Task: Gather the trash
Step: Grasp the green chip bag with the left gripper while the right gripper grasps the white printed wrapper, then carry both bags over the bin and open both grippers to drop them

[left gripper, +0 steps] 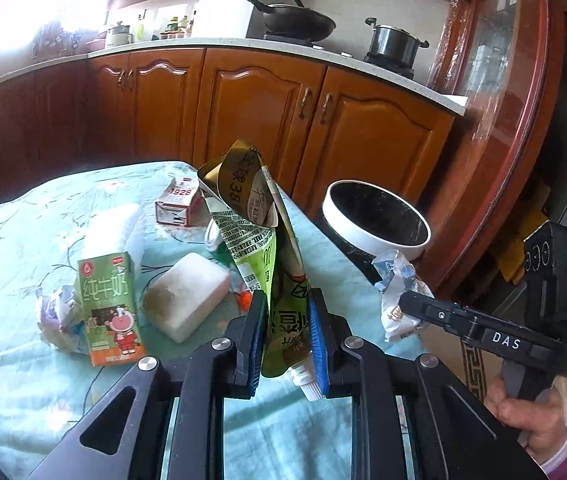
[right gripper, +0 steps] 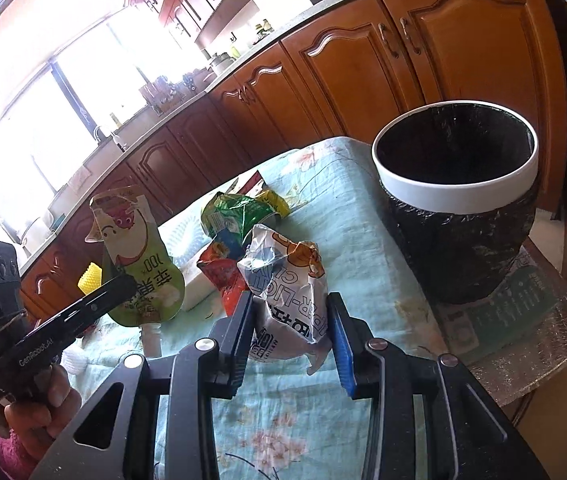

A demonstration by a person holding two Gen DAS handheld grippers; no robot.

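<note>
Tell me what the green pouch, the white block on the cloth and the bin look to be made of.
Green pouch: flexible glossy plastic or foil laminate, judging by its creases and sheen, with a white screw spout. White block: looks like foam or sponge, matte and grainy; unsure. Bin: smooth white rim, likely plastic, lined with a crinkled black plastic bag.

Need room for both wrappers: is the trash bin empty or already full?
Looks empty: the trash bin shows only bare black liner inside its white rim; its very bottom is out of sight.
</note>
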